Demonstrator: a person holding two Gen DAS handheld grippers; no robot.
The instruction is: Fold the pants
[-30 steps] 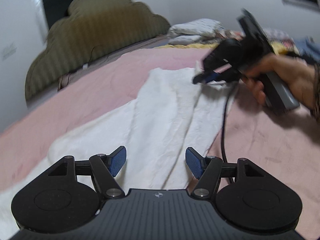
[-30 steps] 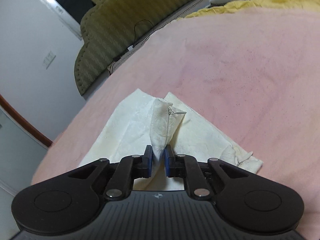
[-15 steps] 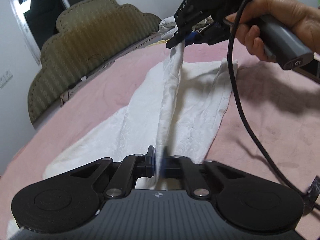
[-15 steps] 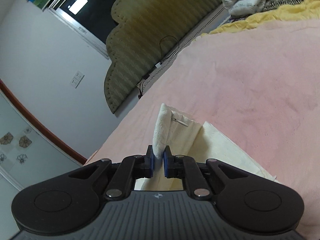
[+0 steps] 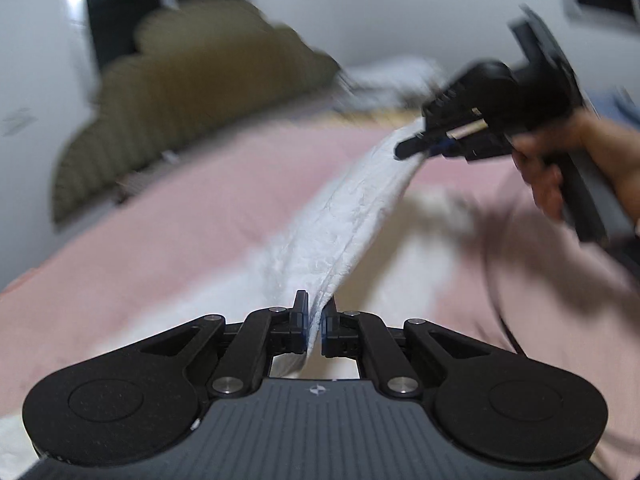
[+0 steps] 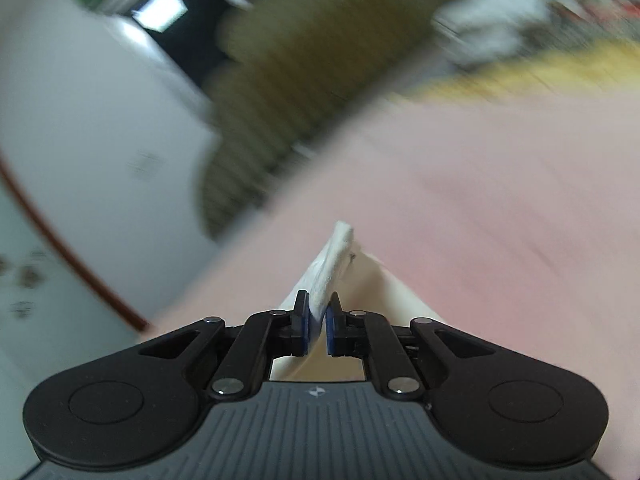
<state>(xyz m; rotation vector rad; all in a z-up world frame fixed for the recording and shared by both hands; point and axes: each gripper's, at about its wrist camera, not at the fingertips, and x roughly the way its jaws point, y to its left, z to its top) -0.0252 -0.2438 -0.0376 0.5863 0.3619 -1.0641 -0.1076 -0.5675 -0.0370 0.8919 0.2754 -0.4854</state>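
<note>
1. The left gripper (image 5: 315, 322) is pinching the near edge of the white pants (image 5: 344, 224); its jaws are pressed together on the cloth, with only the thin fabric between the pads.
2. The right gripper (image 6: 316, 326) is likewise clamping a bunched fold of the same pants (image 6: 334, 264), its jaws closed tight on the fabric. In the left wrist view it (image 5: 420, 145) is seen gripping the far end, with a hand (image 5: 576, 164) wrapped around its handle.
3. Between the two grips the lifted edge is stretching as a taut ridge above the pink blanket (image 5: 192, 216), while the rest of the garment is lying flat beneath it on the bed.
4. Judging from this, both edge points are secured and the lengthwise fold is only beginning: the raised layer is not yet laid over the other half.
5. What seems left is carrying the edge across, laying it down and smoothing it, then folding the length shorter.
6. Both views are blurring, so finer detail of the far side is not readable.
</note>
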